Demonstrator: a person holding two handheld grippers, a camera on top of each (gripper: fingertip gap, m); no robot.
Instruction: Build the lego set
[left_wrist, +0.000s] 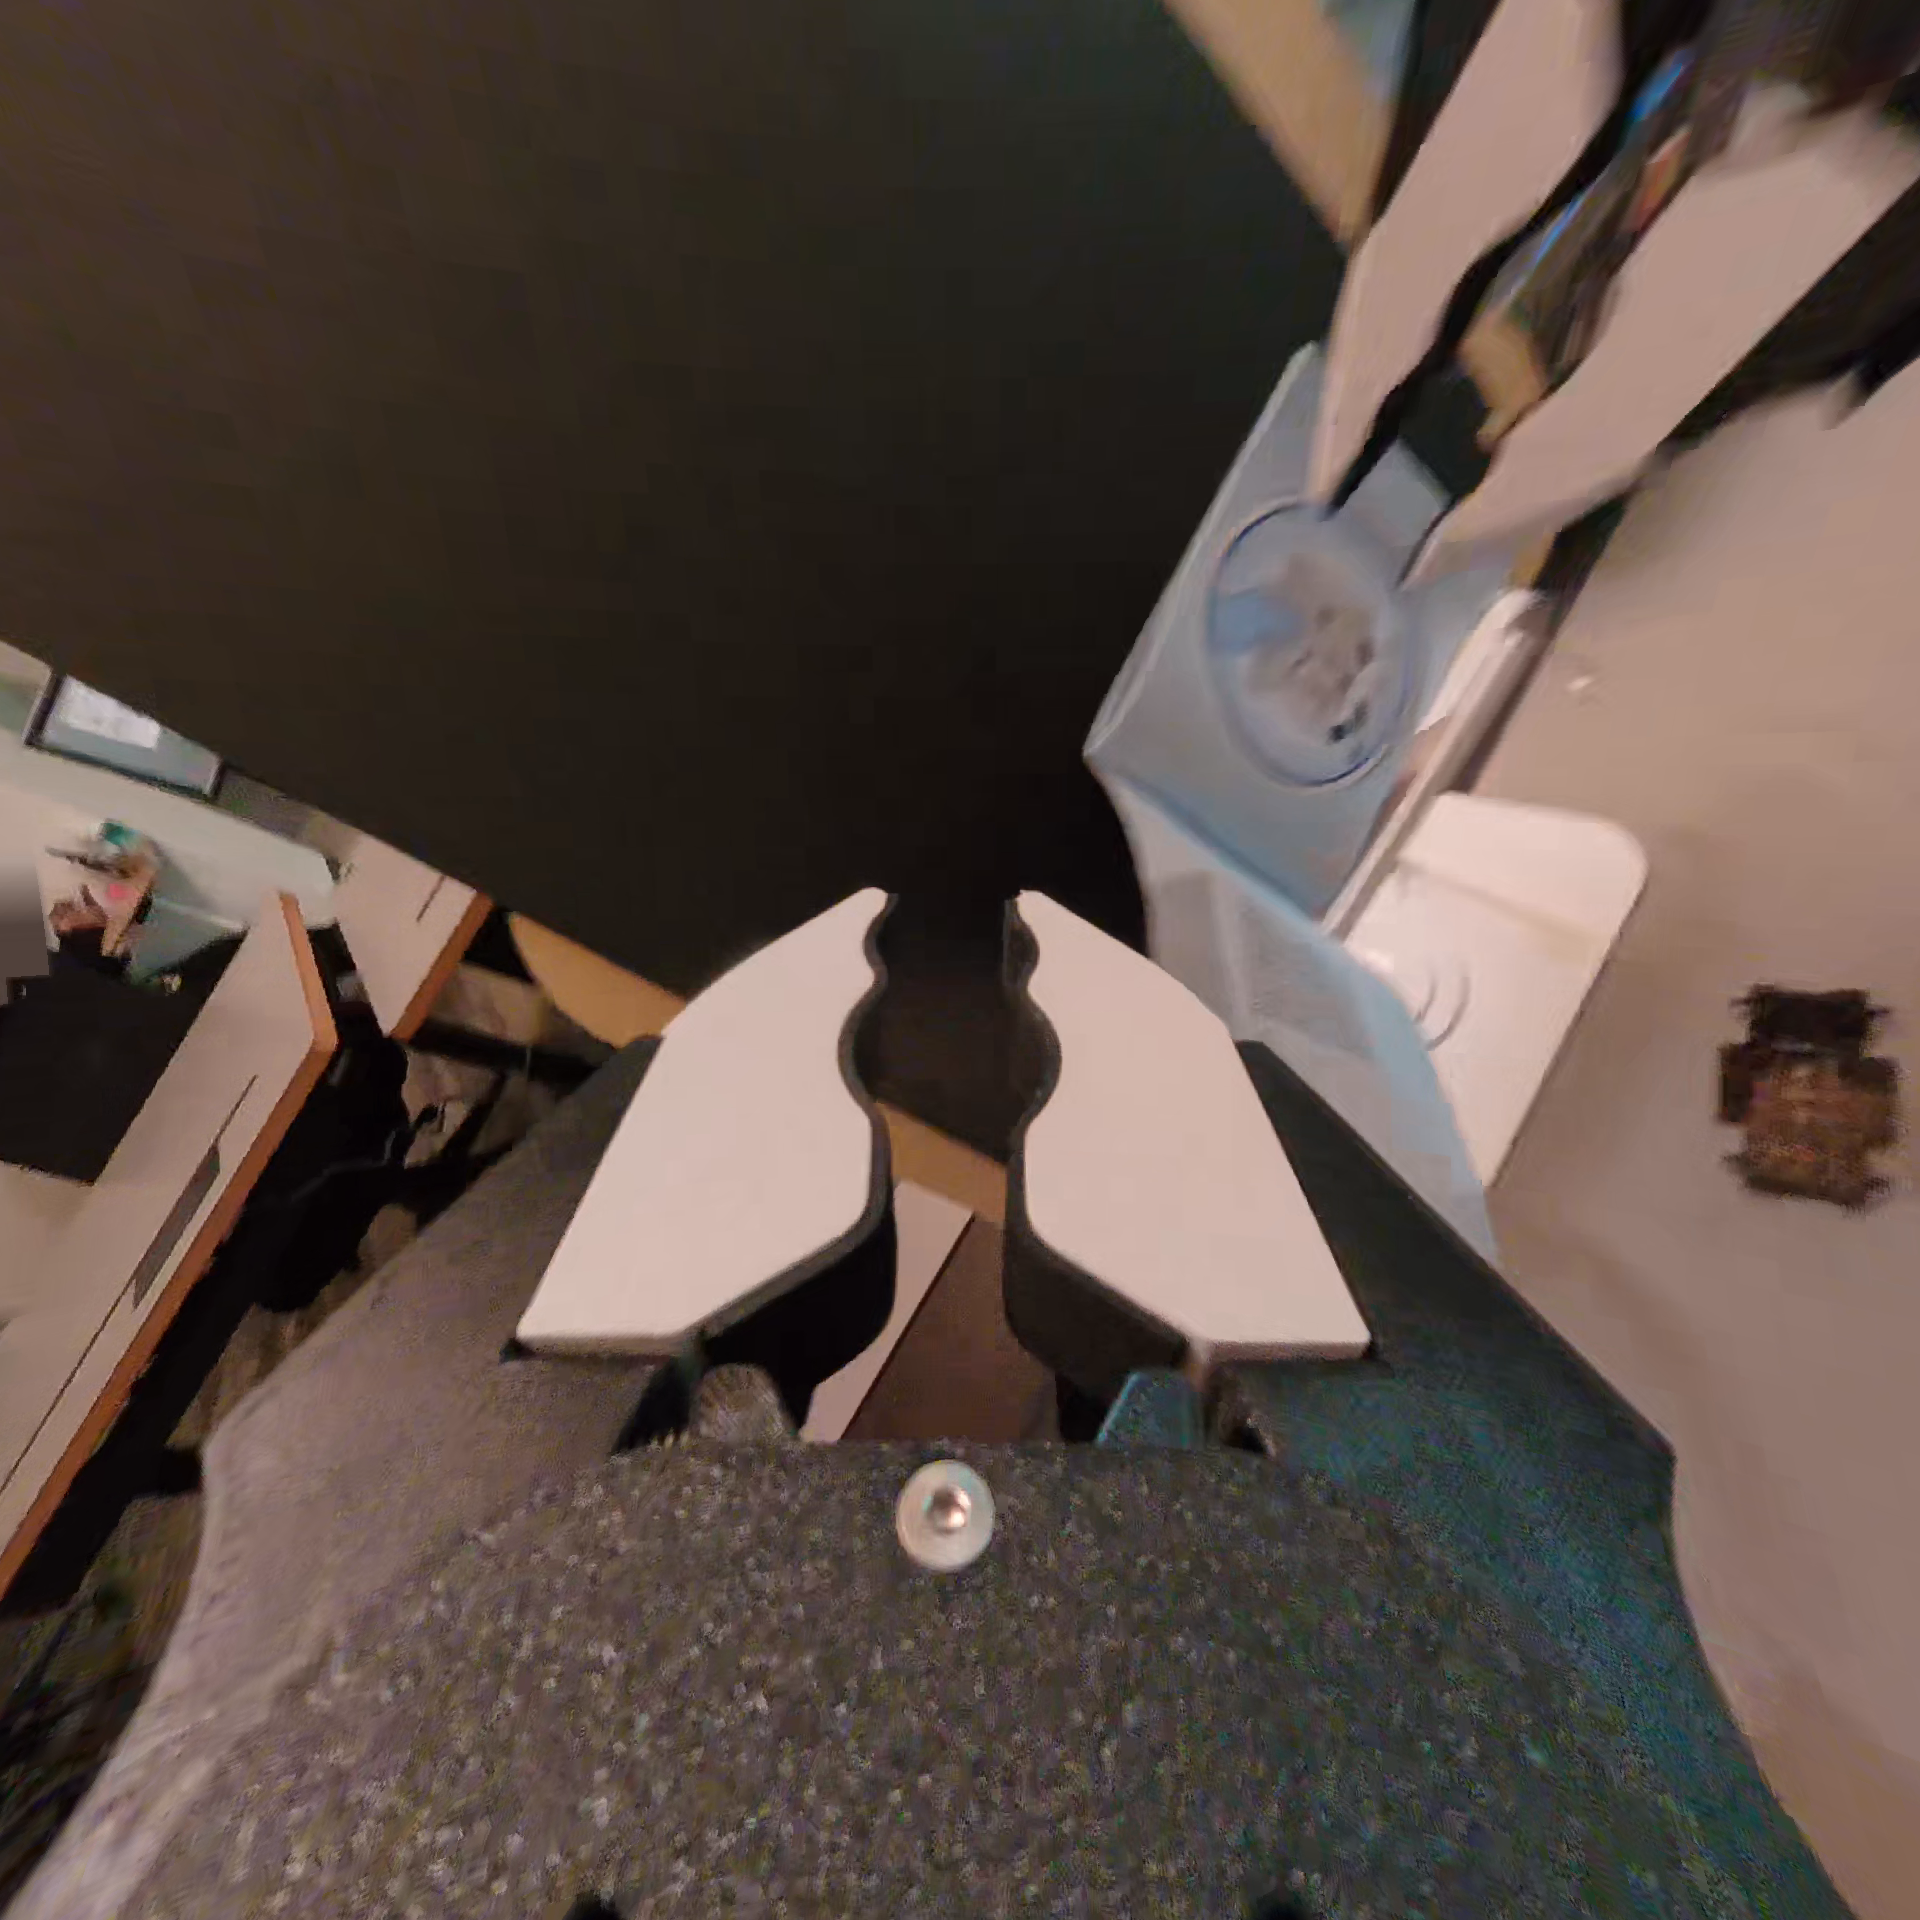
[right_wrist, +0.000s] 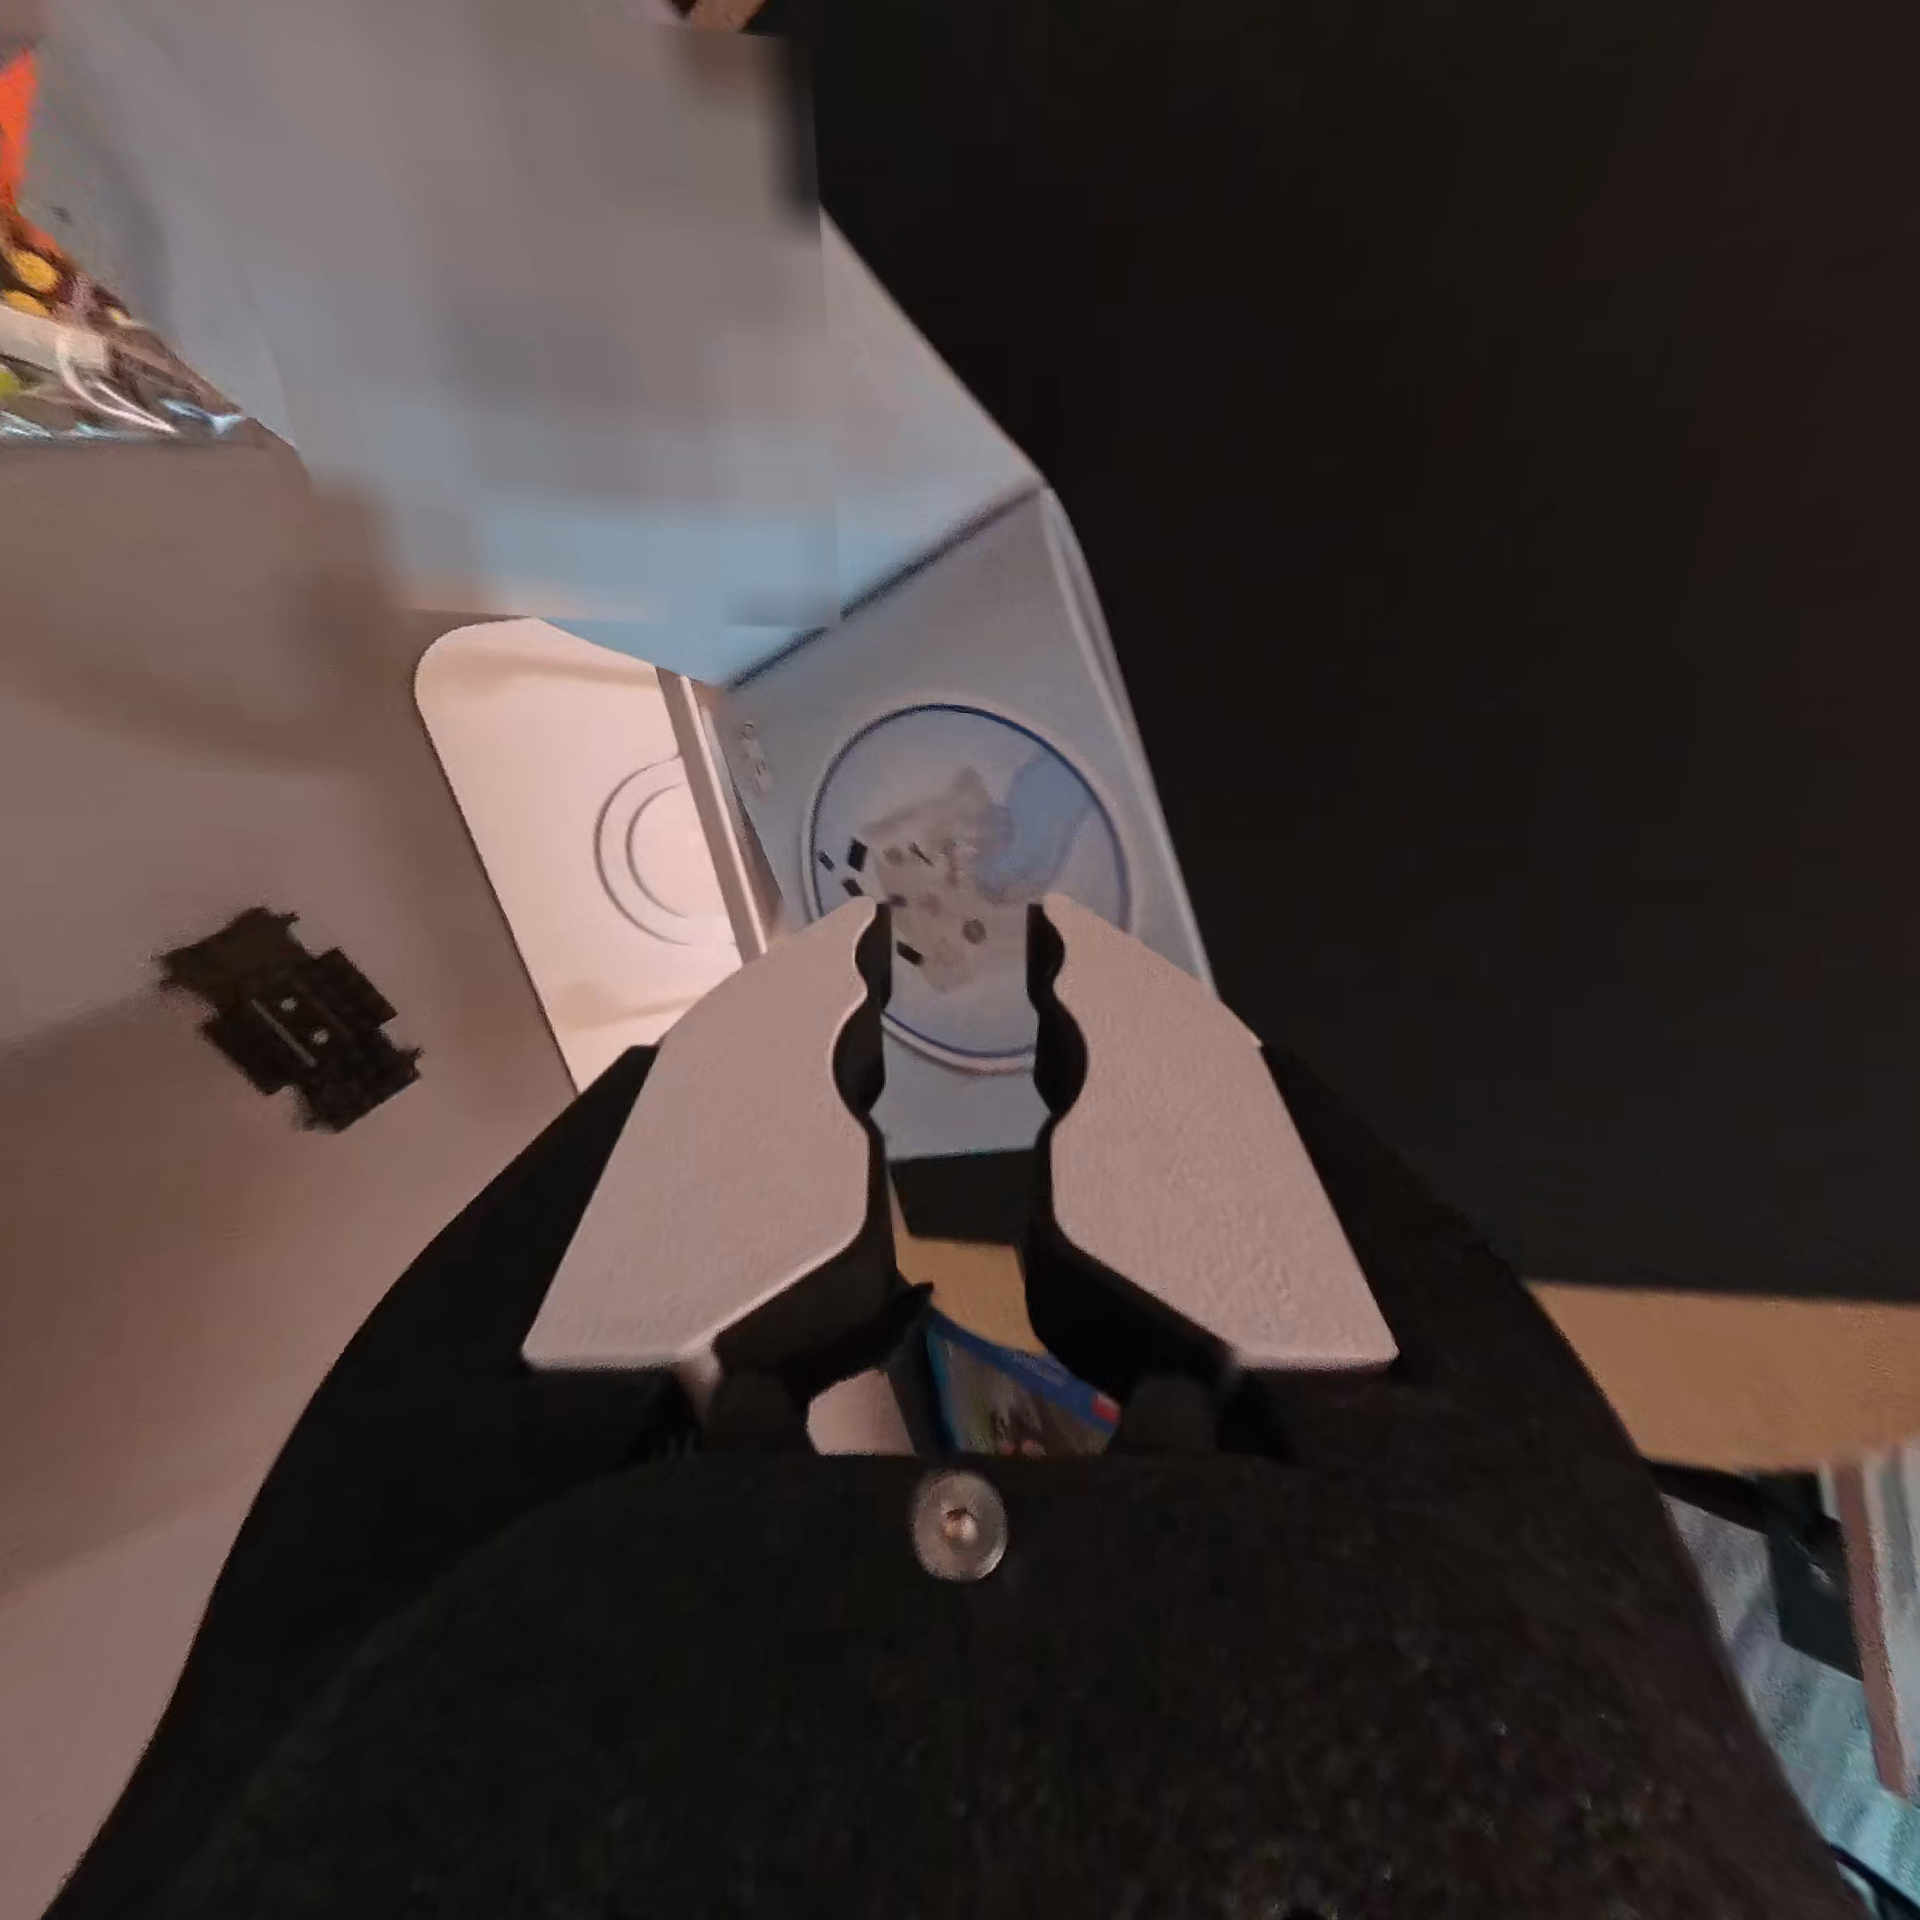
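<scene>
While its jaws stand apart and empty, right hand-held gripper (right_wrist: 958, 914) hovers over pale blue instruction booklet (right_wrist: 966, 748), black lego assembly (right_wrist: 296, 1023) to its left on counter (right_wrist: 156, 1247), left hand-held gripper (left_wrist: 948, 914) likewise parted, empty, print blurred.

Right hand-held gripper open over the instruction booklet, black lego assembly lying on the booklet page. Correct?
Not quite. In the right wrist view the black lego assembly lies on the bare tabletop, apart from the instruction booklet. The right hand-held gripper is open over the booklet, as you said.
</scene>
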